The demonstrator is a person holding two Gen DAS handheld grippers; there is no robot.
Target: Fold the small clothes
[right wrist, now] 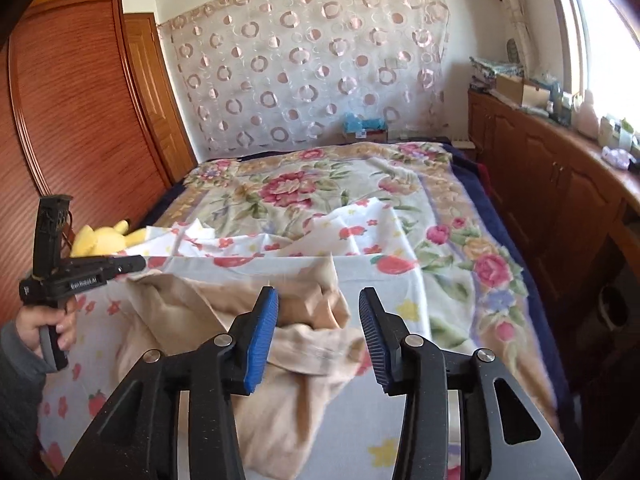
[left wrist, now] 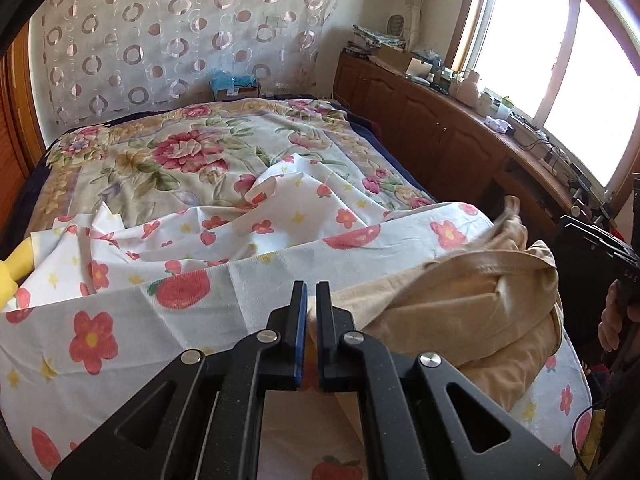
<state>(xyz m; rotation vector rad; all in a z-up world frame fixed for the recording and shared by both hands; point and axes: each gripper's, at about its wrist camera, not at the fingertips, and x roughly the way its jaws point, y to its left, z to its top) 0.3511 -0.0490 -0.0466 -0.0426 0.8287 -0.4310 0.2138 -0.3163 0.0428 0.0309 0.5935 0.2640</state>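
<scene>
Right claw (right wrist: 318, 332) gapes — beige garment (right wrist: 280, 344) bunched just beneath, untouched.

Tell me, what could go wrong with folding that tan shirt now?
1. The right claw is open above the tan garment, which lies bunched, so a fold may come out crooked.
2. The left claw looks shut on the garment's edge beside the loose flowered sheet; pulling might drag the sheet along.
3. The yellow plush toy lies near the sheet and might get bumped.
</scene>
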